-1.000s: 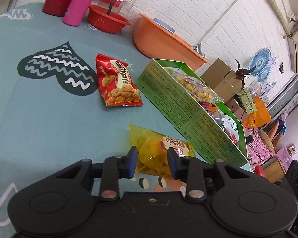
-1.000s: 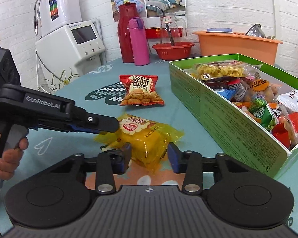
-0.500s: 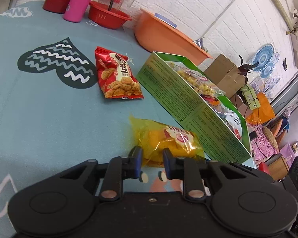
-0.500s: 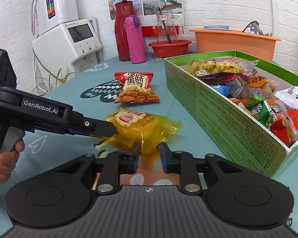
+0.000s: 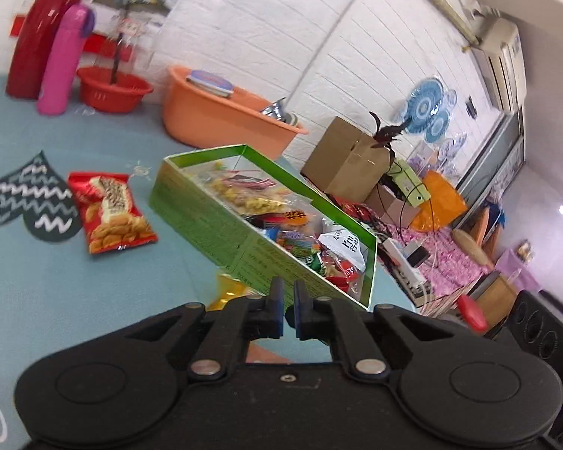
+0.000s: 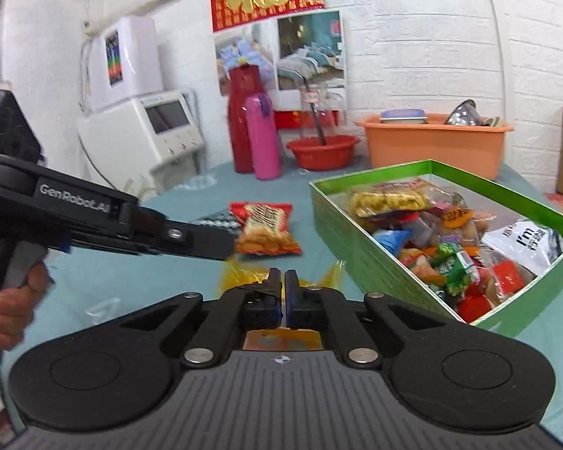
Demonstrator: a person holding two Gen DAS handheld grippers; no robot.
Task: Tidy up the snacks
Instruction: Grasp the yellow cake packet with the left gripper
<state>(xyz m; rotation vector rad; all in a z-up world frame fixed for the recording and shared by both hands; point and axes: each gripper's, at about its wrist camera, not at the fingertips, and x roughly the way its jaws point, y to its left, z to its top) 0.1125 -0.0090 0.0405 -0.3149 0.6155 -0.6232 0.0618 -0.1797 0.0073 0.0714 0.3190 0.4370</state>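
A yellow snack packet point(image 5: 227, 292) point(image 6: 240, 273) hangs between both grippers, lifted above the teal table. My left gripper point(image 5: 285, 296) is shut on one edge of it. My right gripper point(image 6: 281, 281) is shut on another edge; the left gripper shows in its view point(image 6: 191, 242), reaching in from the left. A green box point(image 5: 221, 225) point(image 6: 356, 258), open on top and holding several snack packets, stands just right of the packet. A red snack bag point(image 5: 110, 212) point(image 6: 264, 228) lies flat on the table beyond.
At the table's far edge stand a red flask point(image 6: 244, 120), a pink bottle point(image 6: 262, 138), a red bowl point(image 6: 322, 152) and an orange basin point(image 6: 435, 142). A white appliance point(image 6: 146, 127) is at the back left. Cardboard boxes point(image 5: 347, 157) lie beyond the table.
Both grippers have closed from open onto the yellow packet and raised it off the table. Both views have tilted up, and the green box now sits closer to the fingers.
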